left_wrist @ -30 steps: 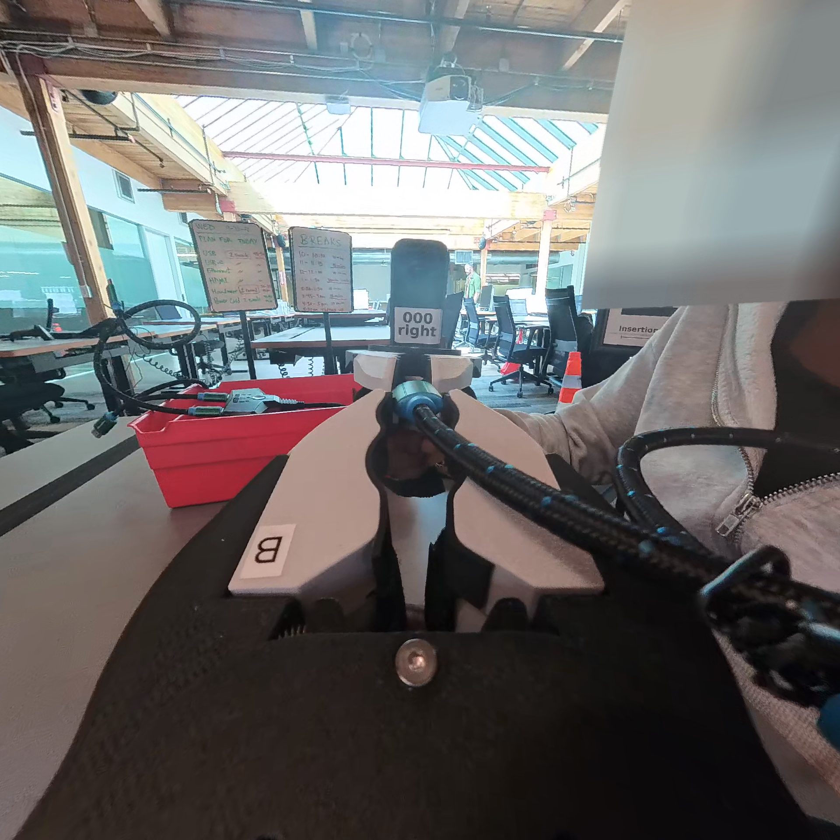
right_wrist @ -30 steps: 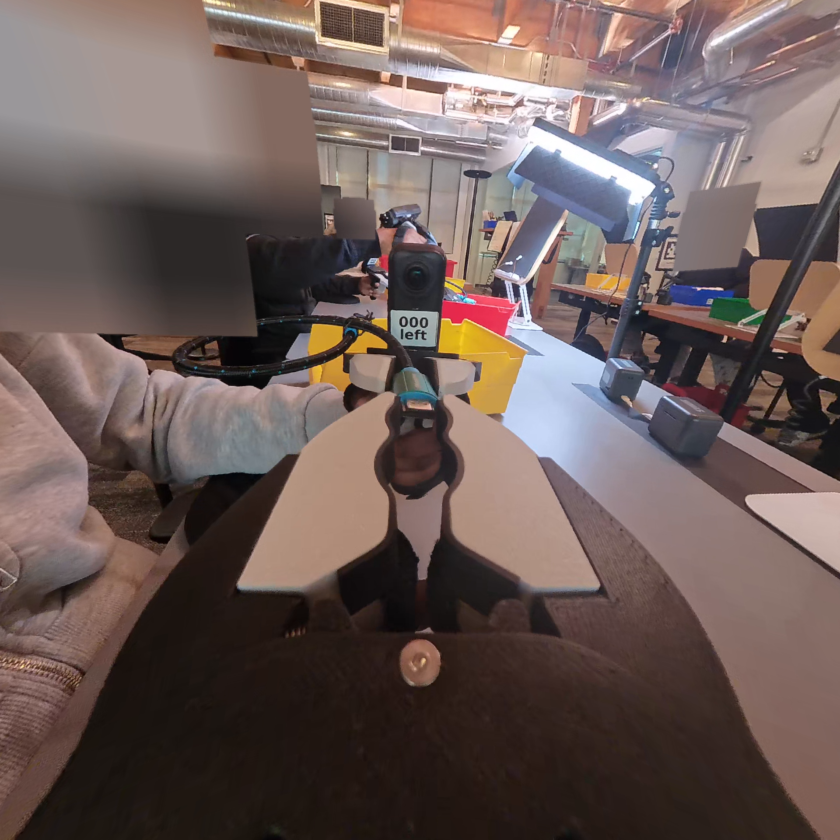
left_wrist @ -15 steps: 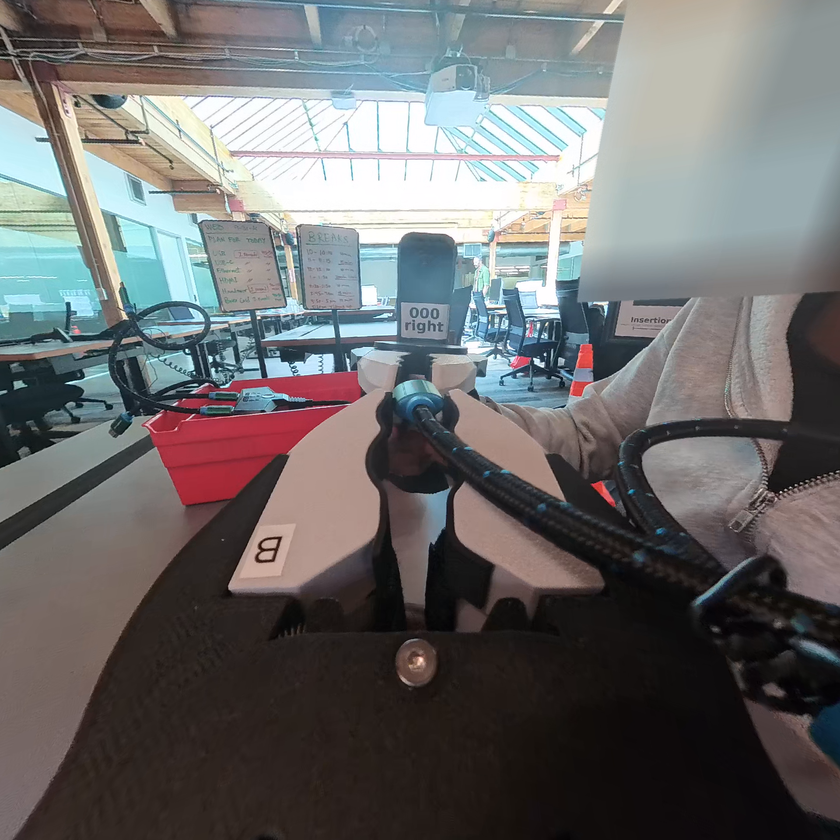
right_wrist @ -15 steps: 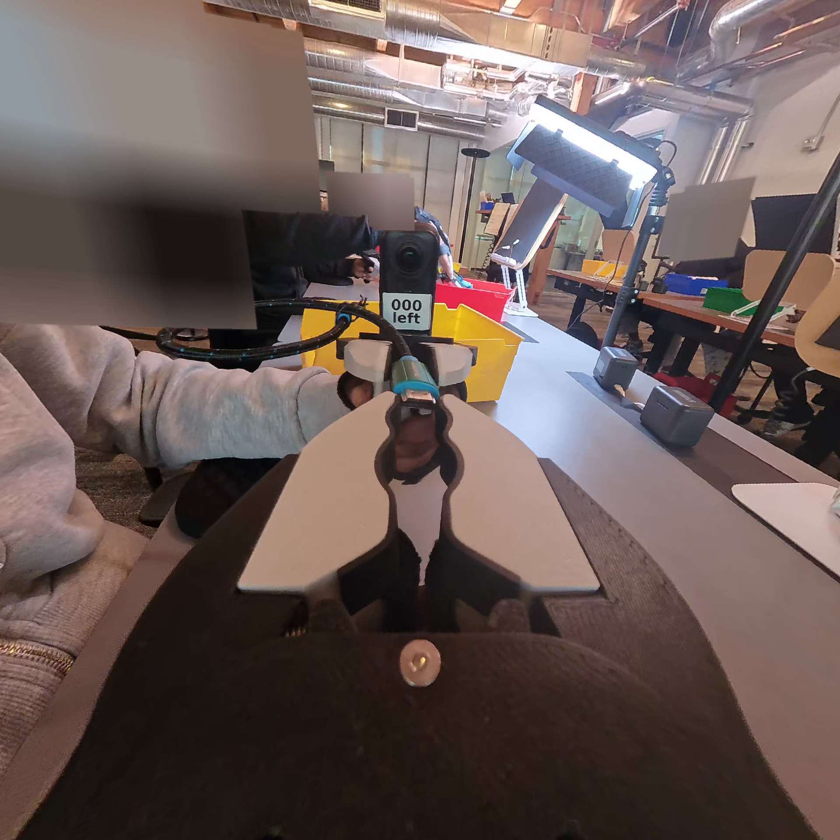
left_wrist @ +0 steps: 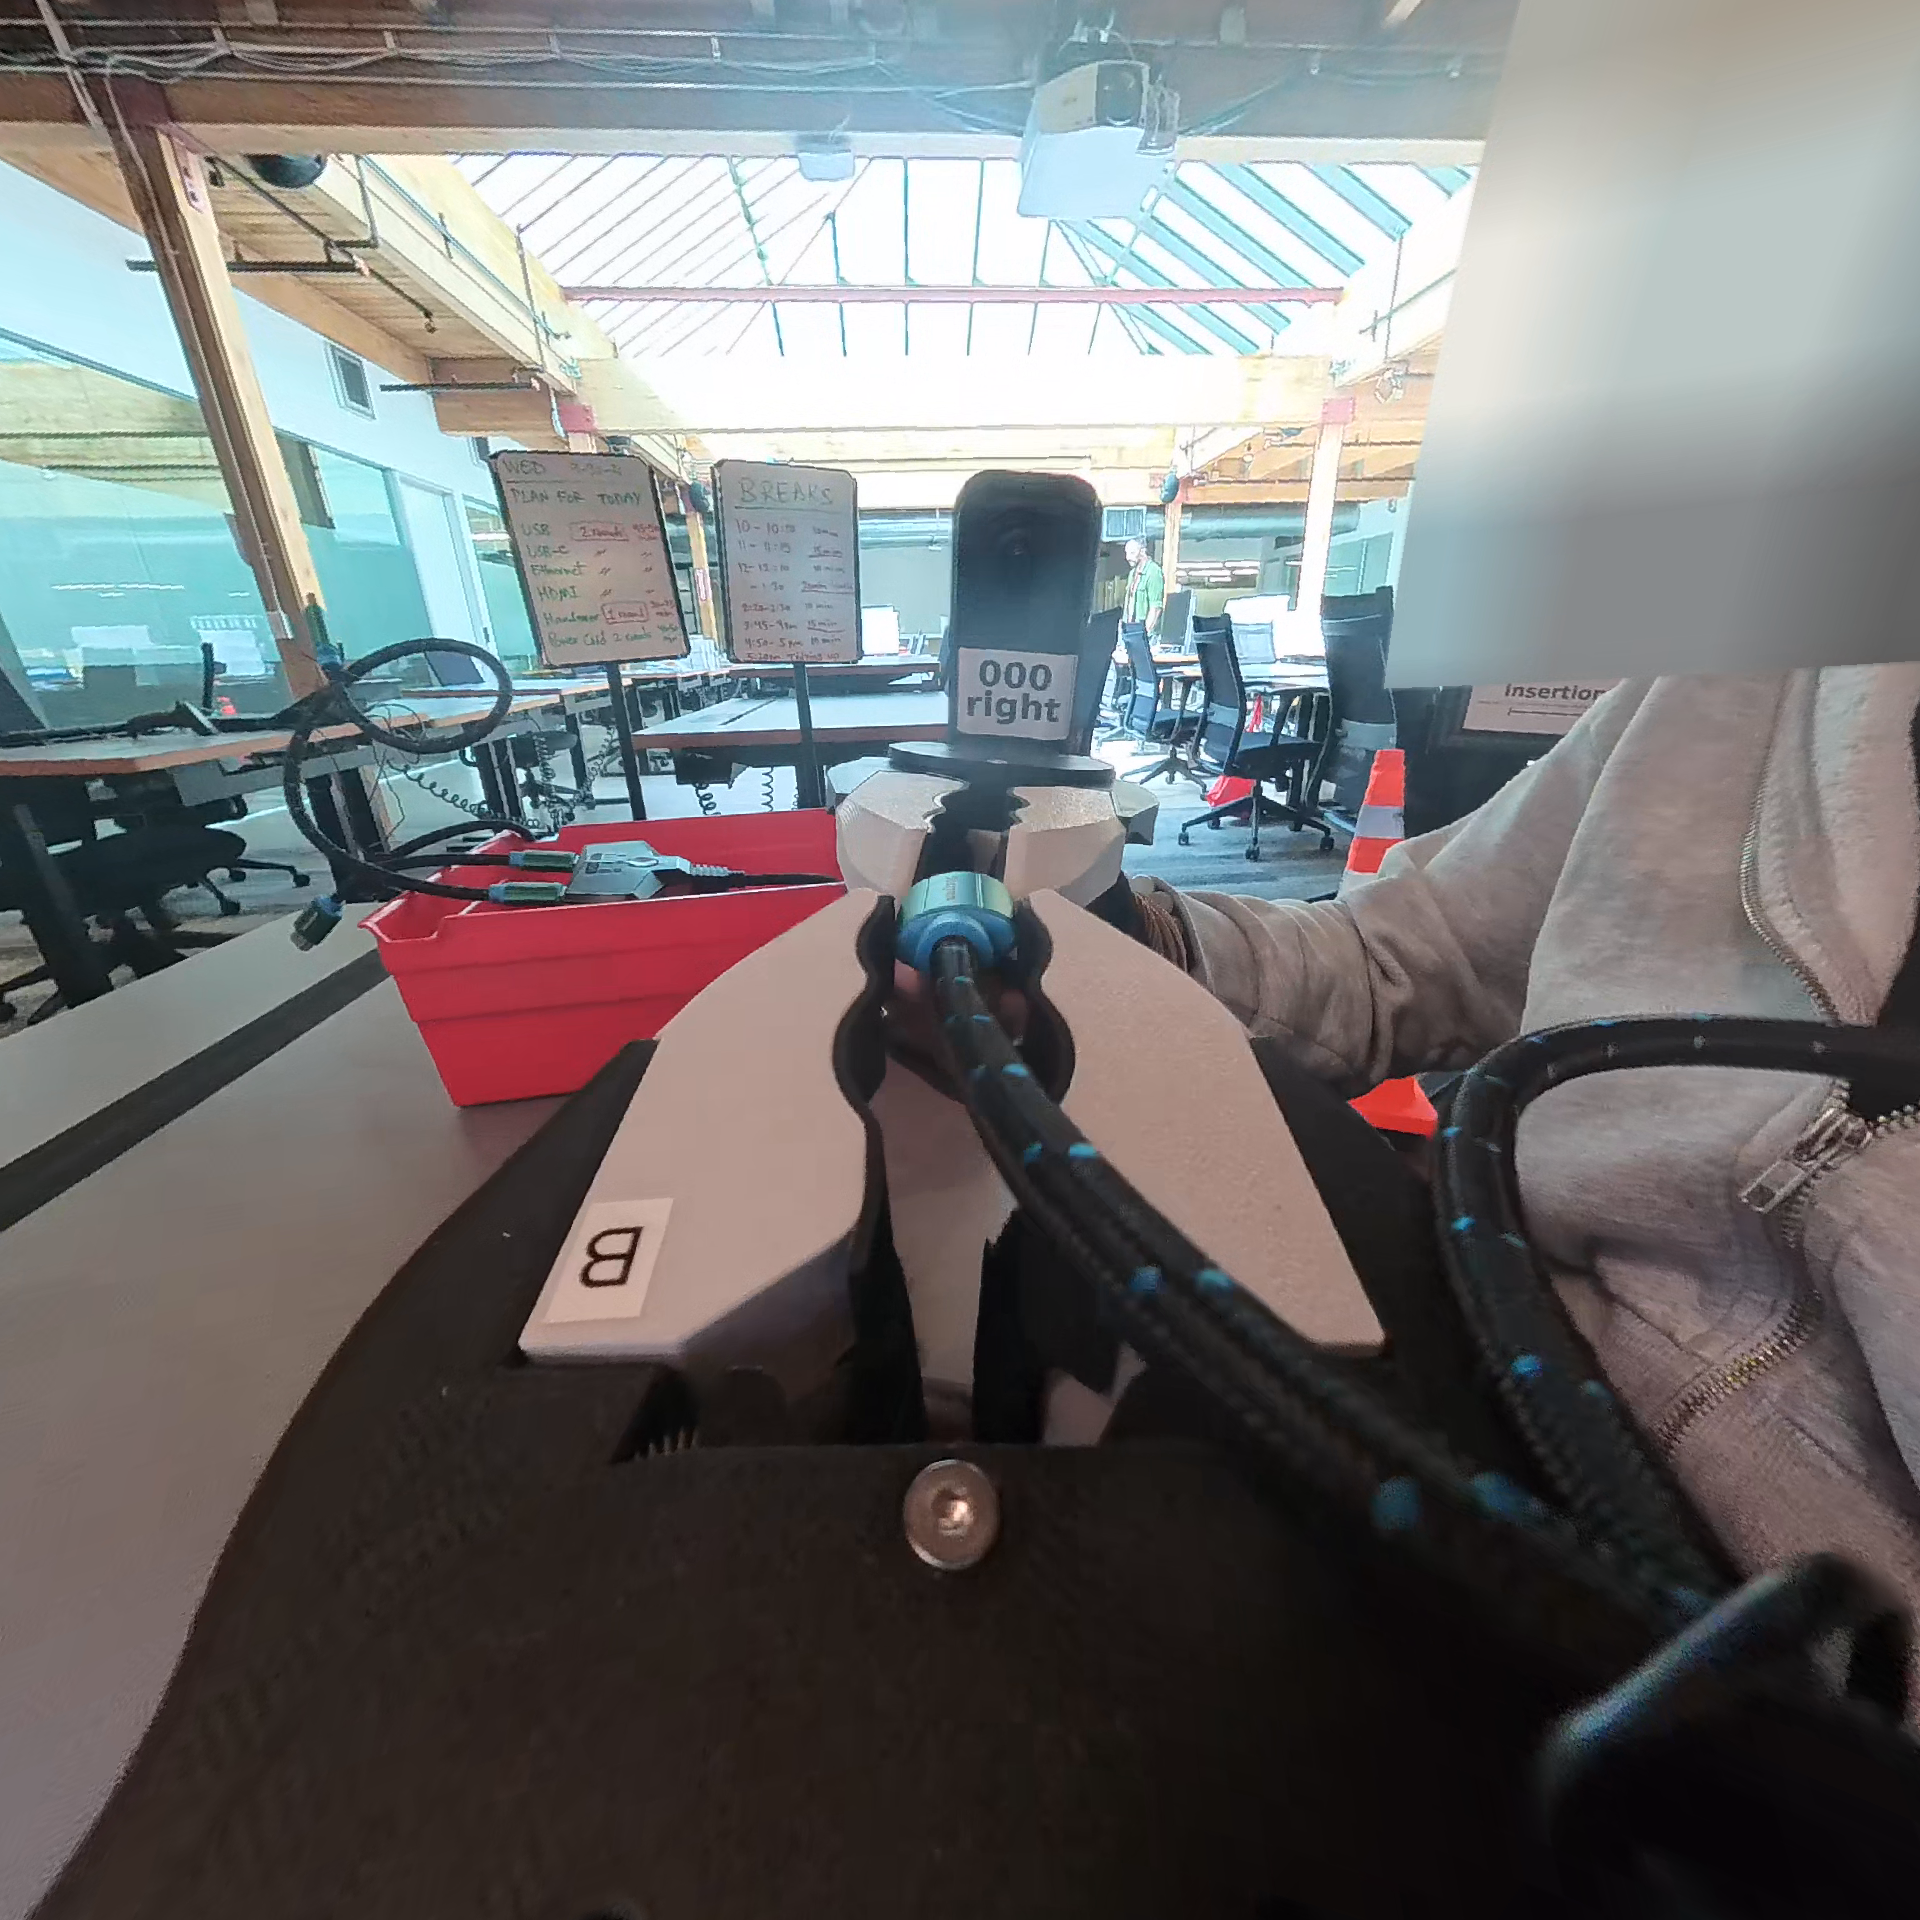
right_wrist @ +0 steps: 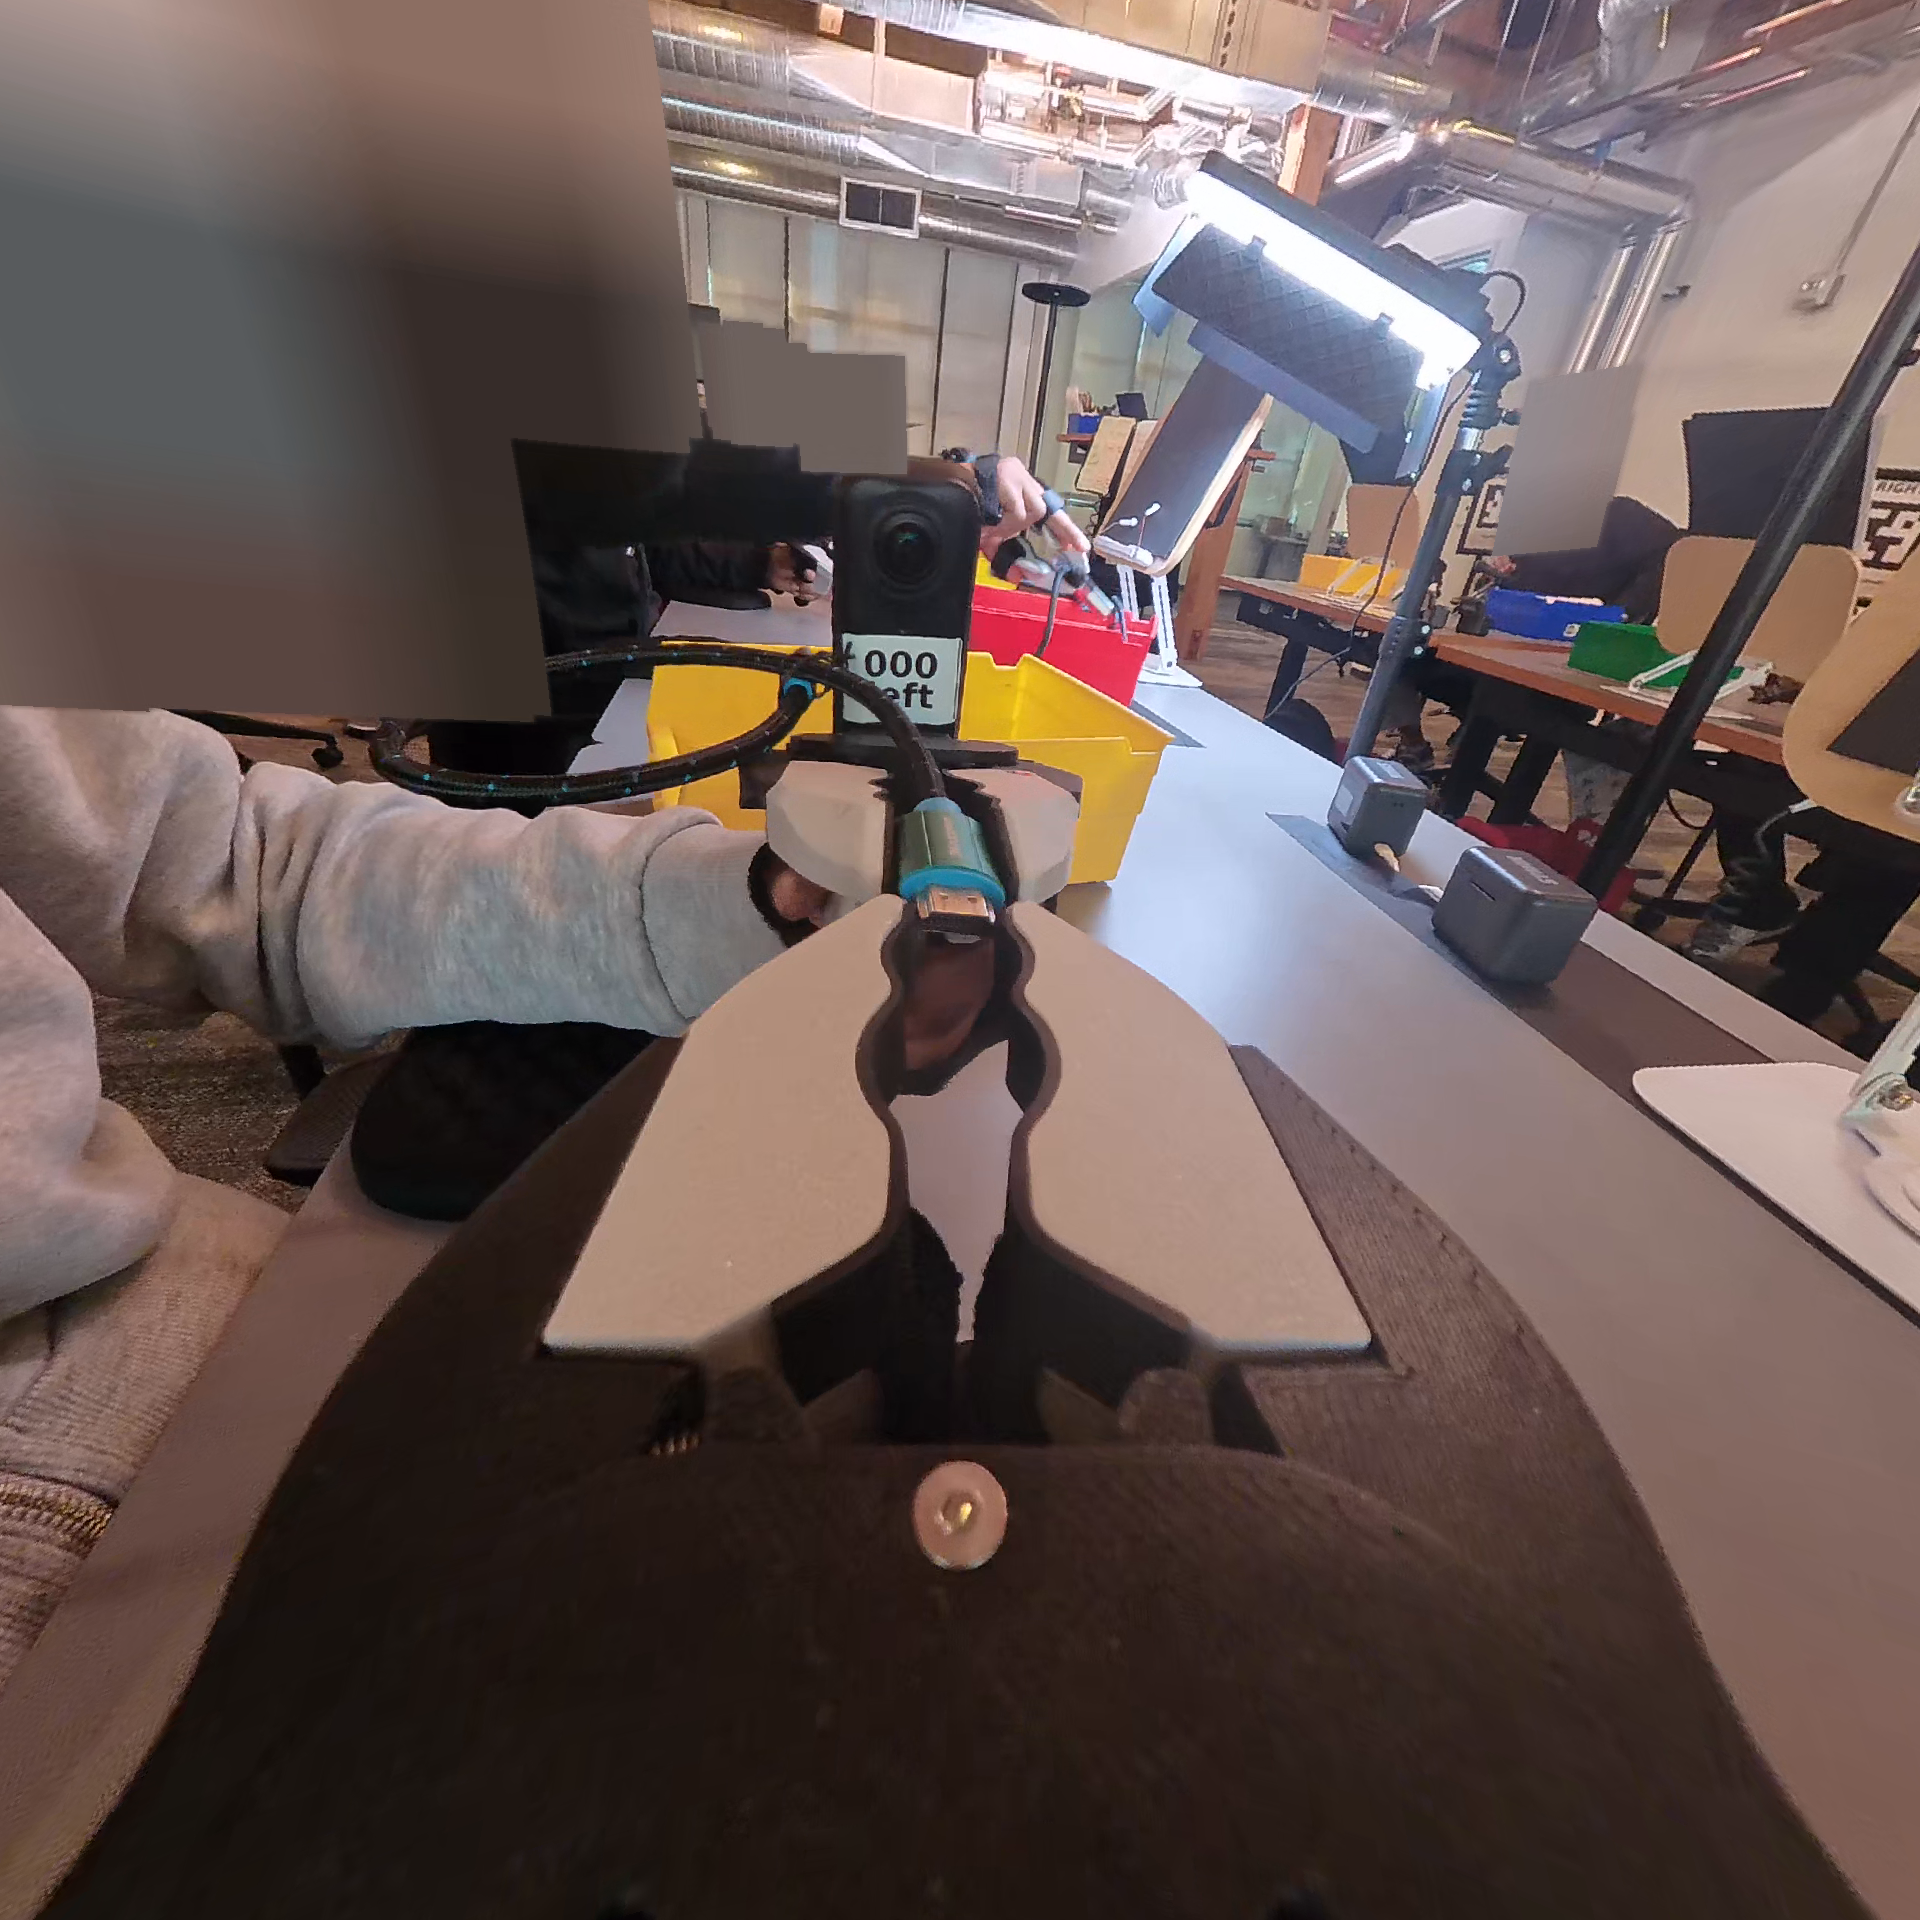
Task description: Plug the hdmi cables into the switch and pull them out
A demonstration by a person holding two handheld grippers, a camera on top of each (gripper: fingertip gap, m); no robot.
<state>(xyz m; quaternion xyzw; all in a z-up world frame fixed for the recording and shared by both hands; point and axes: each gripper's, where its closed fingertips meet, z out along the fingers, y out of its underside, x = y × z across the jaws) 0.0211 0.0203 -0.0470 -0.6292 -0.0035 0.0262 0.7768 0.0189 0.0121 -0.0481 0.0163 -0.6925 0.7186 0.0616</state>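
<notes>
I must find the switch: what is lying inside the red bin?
The red bin holds a grey switch with two cables plugged in. Its wall hides the bin floor.

Left claw [right_wrist: 948, 868] grips HDMI plug [right_wrist: 948, 868], metal tip at right claw [right_wrist: 951, 925].

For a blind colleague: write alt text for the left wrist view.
The left gripper is shut on the HDMI plug of a black braided cable, tip to tip with the right gripper. A red bin behind holds the switch.
</notes>
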